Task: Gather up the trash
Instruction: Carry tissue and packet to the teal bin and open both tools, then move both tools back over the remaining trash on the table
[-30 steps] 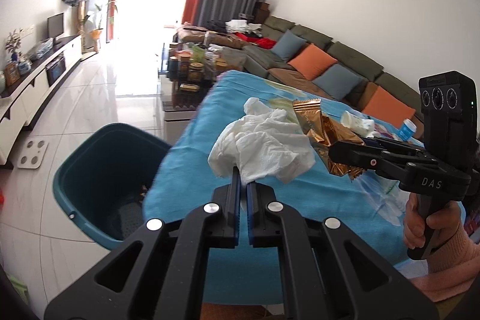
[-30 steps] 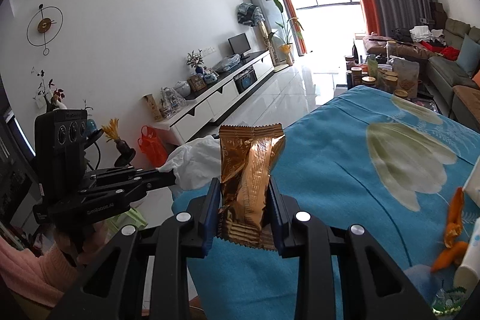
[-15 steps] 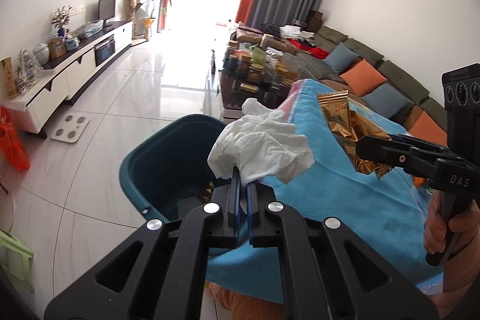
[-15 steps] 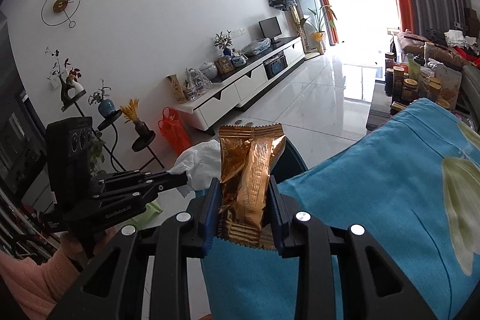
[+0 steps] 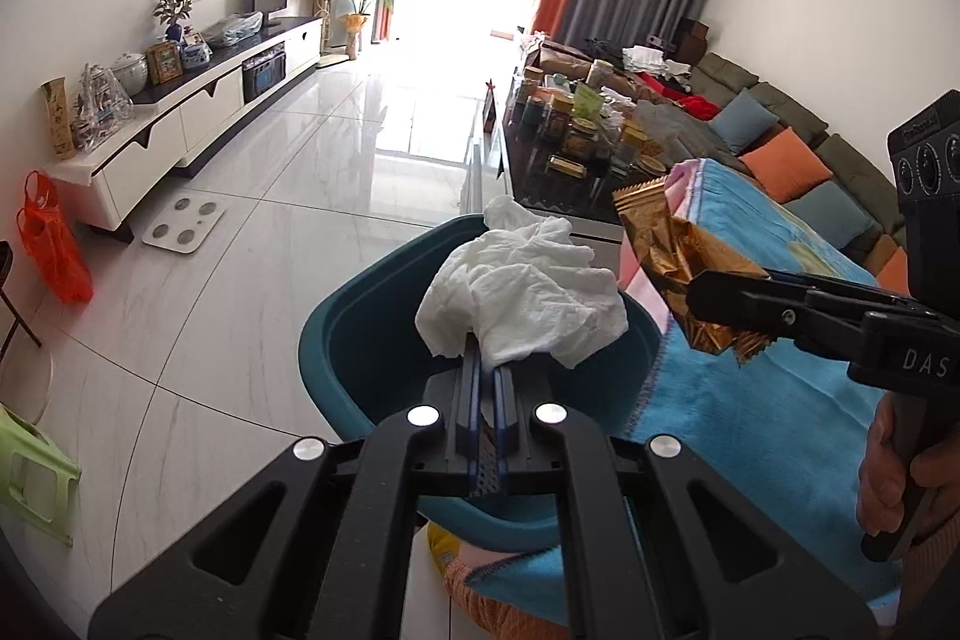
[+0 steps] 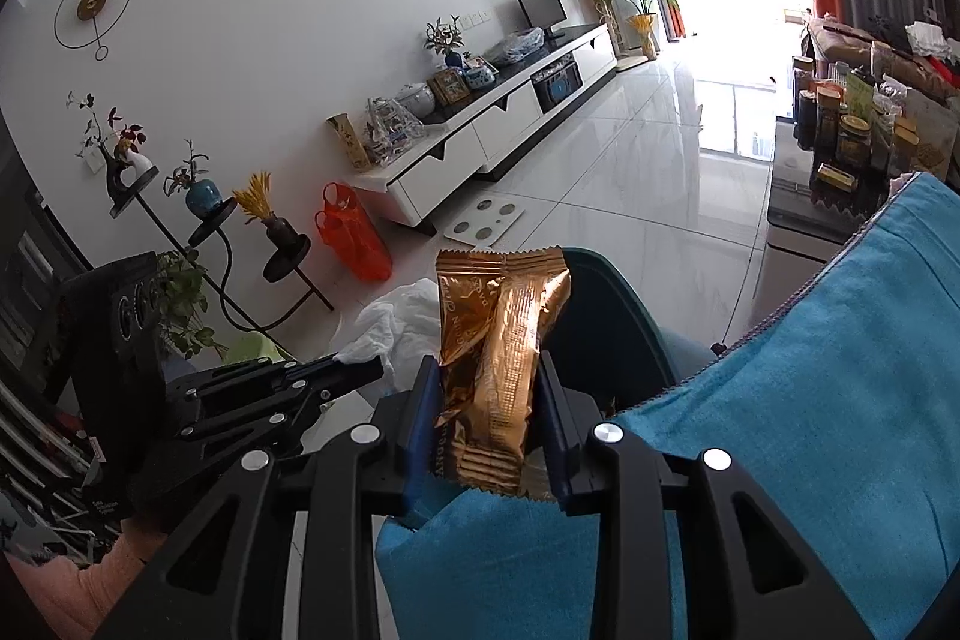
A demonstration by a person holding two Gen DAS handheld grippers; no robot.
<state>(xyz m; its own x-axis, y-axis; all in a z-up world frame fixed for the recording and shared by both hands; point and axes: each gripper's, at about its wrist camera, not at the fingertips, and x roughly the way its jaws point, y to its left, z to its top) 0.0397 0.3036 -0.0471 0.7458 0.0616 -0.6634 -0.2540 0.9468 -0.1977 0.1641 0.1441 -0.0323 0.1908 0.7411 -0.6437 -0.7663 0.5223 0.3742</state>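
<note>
My left gripper (image 5: 487, 376) is shut on a crumpled white tissue (image 5: 528, 298) and holds it over the teal bin (image 5: 342, 358) on the floor. My right gripper (image 6: 487, 376) is shut on a gold snack wrapper (image 6: 498, 352); it shows at the right of the left wrist view (image 5: 678, 268), above the table's edge beside the bin. The bin also shows behind the wrapper in the right wrist view (image 6: 606, 316), with the tissue (image 6: 402, 322) and left gripper (image 6: 354, 370) to its left.
The table wears a blue cloth (image 5: 750, 400) right of the bin. A dark side table with several jars (image 5: 576, 130) stands beyond. A white TV cabinet (image 5: 198, 112), a scale (image 5: 183, 223), an orange bag (image 5: 54, 244) and a green stool (image 5: 30, 478) sit at left.
Both grippers have swung left off the blue table toward the teal bin, still holding the tissue and the wrapper. The tissue now hangs over the bin's opening.
</note>
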